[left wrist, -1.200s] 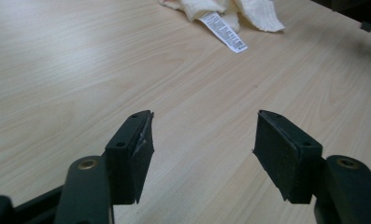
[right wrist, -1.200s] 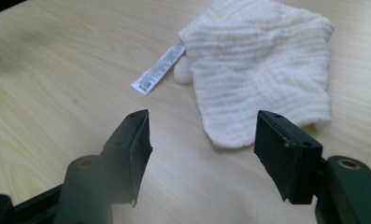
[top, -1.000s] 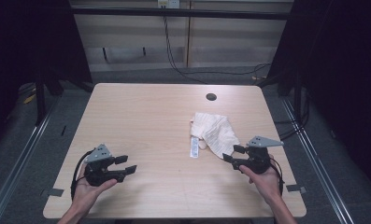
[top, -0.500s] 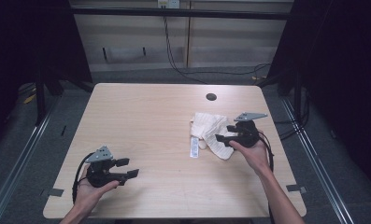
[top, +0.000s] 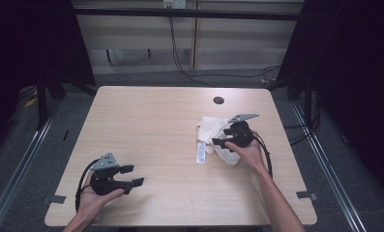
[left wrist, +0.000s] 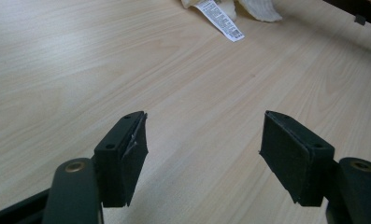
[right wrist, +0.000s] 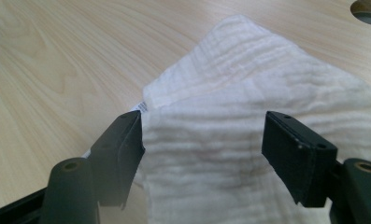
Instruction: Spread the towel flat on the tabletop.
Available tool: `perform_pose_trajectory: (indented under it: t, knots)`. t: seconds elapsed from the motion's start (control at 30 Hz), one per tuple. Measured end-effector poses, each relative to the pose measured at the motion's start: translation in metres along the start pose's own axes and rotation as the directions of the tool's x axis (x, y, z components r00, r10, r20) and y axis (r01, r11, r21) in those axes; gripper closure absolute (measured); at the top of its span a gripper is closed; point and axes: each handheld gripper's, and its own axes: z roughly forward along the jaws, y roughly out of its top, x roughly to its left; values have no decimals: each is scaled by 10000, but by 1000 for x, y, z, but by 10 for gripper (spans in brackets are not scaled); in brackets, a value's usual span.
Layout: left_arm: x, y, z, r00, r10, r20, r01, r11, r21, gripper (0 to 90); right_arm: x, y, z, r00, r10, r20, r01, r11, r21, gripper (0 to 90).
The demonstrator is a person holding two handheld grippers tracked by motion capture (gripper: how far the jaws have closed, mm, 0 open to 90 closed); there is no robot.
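Right gripper [top: 223, 141] over white cloth [top: 214, 130] at table's [top: 155, 125] right half, jaws spread wide, cloth between them ungripped. Left gripper [top: 131, 176] near front-left, jaws just widened, fully apart, empty (label tag [top: 201, 152] beside cloth).

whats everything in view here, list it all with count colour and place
cloth: one, white, crumpled, on the right half of the table, under the right gripper's open jaws
label: one, white with dark print, lying flat at the cloth's left edge
table: one, light wood, centre of the high view
hole: one, round, dark, in the tabletop near the far edge
tape marks: two, grey, at the table's near left and near right edges
cables: several, black, on the floor beyond the table
left gripper: one, black, jaws open over bare table at near left, nothing between them
right gripper: one, black, jaws open over the cloth, not seen pressing on it
hands: two, one holding each gripper, from the bottom edge
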Motion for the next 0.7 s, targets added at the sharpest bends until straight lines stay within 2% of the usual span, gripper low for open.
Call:
perform_pose_trajectory:
  t: [0.2,0.23,0.37,0.53,0.7]
  knots:
    - [-1,-1,-2,10000,72,39,-72,10000,24,314,-5,-3,14,9998,167,-47,-166,9996,244,285]
    - [0,-1,-2,9999,73,79,-73,10000,-21,313,-8,-7,21,9997,237,-19,-236,9986,480,296]
    - [0,-1,-3,10000,63,41,-63,10000,-46,312,-8,-11,28,9997,228,8,-228,9974,678,340]
    - [0,-1,-2,10000,67,13,-67,10000,-37,310,-9,-12,31,9994,182,310,-204,9971,739,471]
    - [-1,-1,-2,10000,60,69,-60,10000,-73,310,-11,-14,27,9998,173,-96,-165,9964,836,684]
